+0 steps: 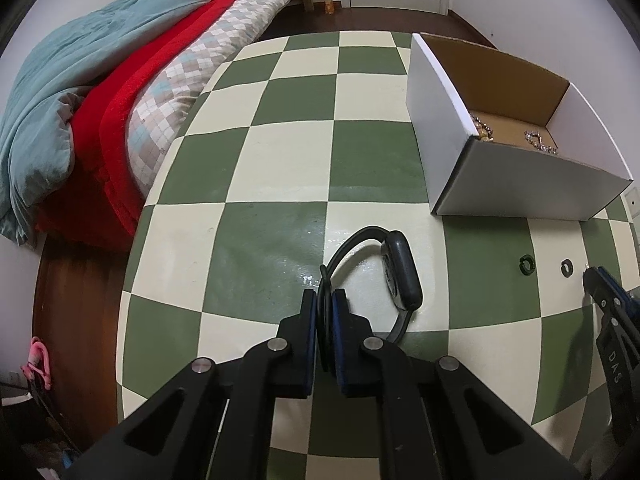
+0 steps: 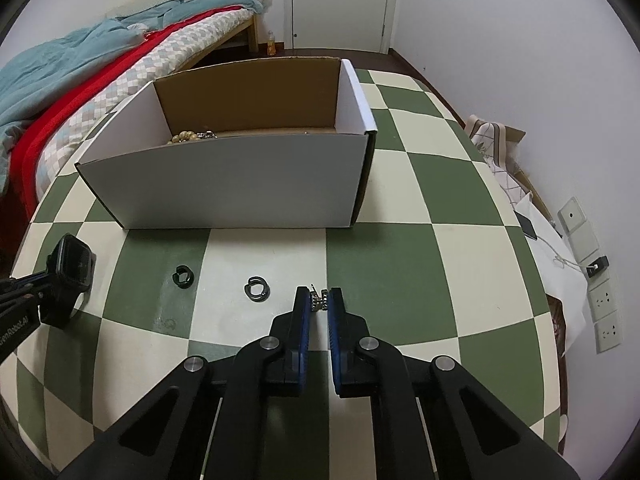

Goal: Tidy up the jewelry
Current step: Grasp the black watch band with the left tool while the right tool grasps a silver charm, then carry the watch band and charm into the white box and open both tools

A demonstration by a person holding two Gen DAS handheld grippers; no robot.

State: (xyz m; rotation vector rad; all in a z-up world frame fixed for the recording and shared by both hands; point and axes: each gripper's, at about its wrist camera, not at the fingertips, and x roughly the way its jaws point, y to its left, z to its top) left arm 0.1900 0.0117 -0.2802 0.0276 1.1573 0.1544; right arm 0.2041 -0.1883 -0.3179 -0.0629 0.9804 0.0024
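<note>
On the green-and-cream checked bench (image 2: 380, 280) the left gripper (image 1: 325, 300) has its jaws narrowed on the strap of a black watch (image 1: 400, 272), whose face stands on edge just ahead, at about one o'clock. The right gripper (image 2: 319, 300) holds a small sparkly earring (image 2: 319, 300) between nearly closed jaws, low over the bench.

Two dark rings (image 2: 183, 276) (image 2: 257, 288) lie at ten o'clock from the right gripper, apart from each other. Straight ahead, at twelve, stands the white cardboard box (image 2: 240, 188) (open-topped, brown inside); its near wall hides most of the floor inside, so only a bead bracelet (image 2: 186, 136) and some glittering pieces (image 1: 538, 142) peep out. A bed (image 1: 120, 92) runs alongside.
</note>
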